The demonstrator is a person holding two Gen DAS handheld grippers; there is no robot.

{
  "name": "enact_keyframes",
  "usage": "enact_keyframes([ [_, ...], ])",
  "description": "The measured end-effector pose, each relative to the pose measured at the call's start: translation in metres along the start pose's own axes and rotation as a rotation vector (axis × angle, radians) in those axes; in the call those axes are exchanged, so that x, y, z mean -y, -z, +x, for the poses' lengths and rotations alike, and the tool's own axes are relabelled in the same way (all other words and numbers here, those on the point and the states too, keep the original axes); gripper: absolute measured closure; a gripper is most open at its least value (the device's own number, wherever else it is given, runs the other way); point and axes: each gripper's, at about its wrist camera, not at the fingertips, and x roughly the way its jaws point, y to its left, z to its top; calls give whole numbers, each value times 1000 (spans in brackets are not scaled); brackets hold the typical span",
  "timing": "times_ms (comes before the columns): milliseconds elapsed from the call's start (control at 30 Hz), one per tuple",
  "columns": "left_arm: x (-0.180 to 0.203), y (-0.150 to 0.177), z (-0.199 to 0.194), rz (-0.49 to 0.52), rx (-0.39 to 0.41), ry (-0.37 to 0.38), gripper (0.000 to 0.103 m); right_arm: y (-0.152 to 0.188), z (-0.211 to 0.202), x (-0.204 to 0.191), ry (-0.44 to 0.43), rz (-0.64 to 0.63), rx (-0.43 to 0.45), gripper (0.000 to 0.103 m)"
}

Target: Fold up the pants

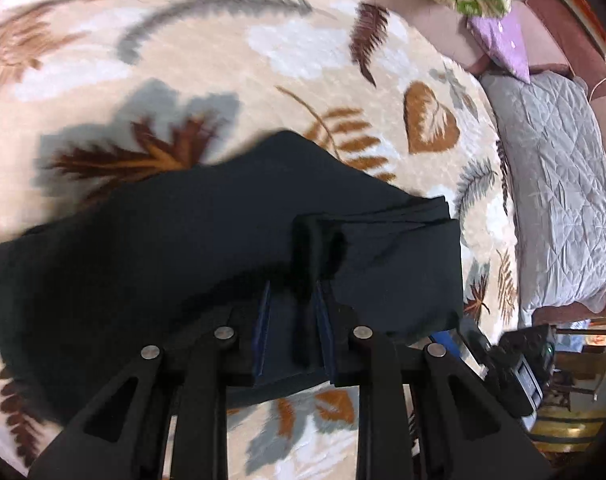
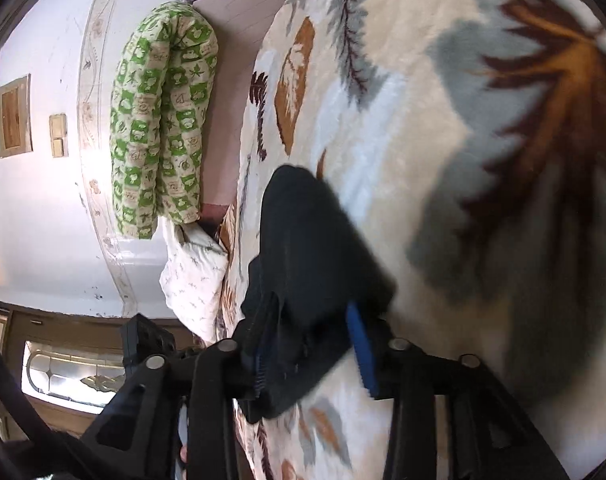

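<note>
The left gripper (image 1: 293, 300) has its two jaws close together, and a fold of the black pants (image 1: 183, 248) is pinched between them. From this side the pants look big: they spread out ahead of the jaws and far off to the left, lying on a soft blanket (image 1: 207, 64) with leaf and feather pictures. Folded layers of the pants show just ahead and to the right of the jaws. Well off to the right there is a gray quilt (image 1: 559, 184) and a purple pillow (image 1: 503, 40), and this view alone shows the quilt. The right gripper (image 2: 315, 344) also pinches the pants (image 2: 307, 248), with the cloth bunched up between its two blue pads (image 2: 361, 352). Here only a small lump of the pants shows, poking up ahead of the jaws. The same leafy blanket (image 2: 403, 128) fills the space to the right. Far to the left of the jaws hangs a green and white patterned cushion (image 2: 163, 120) by a white wall (image 2: 35, 200), and only this view shows that wall.
</note>
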Motion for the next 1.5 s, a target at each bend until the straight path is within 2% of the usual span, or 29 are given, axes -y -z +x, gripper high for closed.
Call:
enact_keyframes([
  [33, -1, 2, -4, -6, 8, 14, 81, 4, -5, -2, 8, -6, -2, 62],
  [133, 6, 11, -16, -10, 16, 120, 81, 10, -20, -20, -73, -79, 30, 62],
  [167, 12, 14, -16, 1, 20, 131, 81, 8, -22, -26, -115, -99, 49, 62],
  [267, 28, 24, -1, 45, -9, 138, 76, -4, -4, -35, -135, -108, 35, 62],
  [333, 33, 27, 8, 59, -19, 115, 76, -12, 9, -33, -127, -103, 30, 62],
  [433, 32, 32, 28, 79, -34, -7, 76, -19, 23, -20, -82, -88, 28, 65],
  [533, 28, 37, 32, 81, -10, -1, 76, -23, 32, 3, -40, -59, -17, 99],
  [567, 28, 38, 30, 78, -3, 2, 76, -25, 33, 8, -36, -52, -25, 103],
  [633, 27, 40, 27, 74, 17, 11, 76, -26, 34, 13, -39, -45, -31, 103],
  [733, 20, 51, 16, 25, 52, 14, 76, -25, 33, -1, -6, -90, -42, 94],
  [867, 8, 71, -8, -4, 90, 8, 76, -12, 29, -32, 43, -194, -51, 68],
  [1000, -17, 86, -47, -36, 147, 26, 76, 13, 39, -65, 63, -305, -101, 68],
  [1100, -51, 89, -80, -76, 178, 36, 76, 44, 55, -91, 93, -430, -164, 65],
  [1233, -96, 83, -115, -117, 227, -19, 76, 99, 79, -127, 186, -713, -247, 60],
  [1267, -112, 79, -121, -139, 229, -26, 74, 117, 85, -136, 221, -813, -259, 56],
  [1300, -120, 76, -123, -153, 226, -26, 67, 132, 89, -143, 247, -893, -265, 54],
  [1367, -146, 70, -130, -210, 237, -12, 63, 166, 101, -156, 313, -1073, -264, 44],
  [1500, -172, 65, -132, -250, 236, 9, 63, 223, 122, -167, 414, -1363, -233, 41],
])
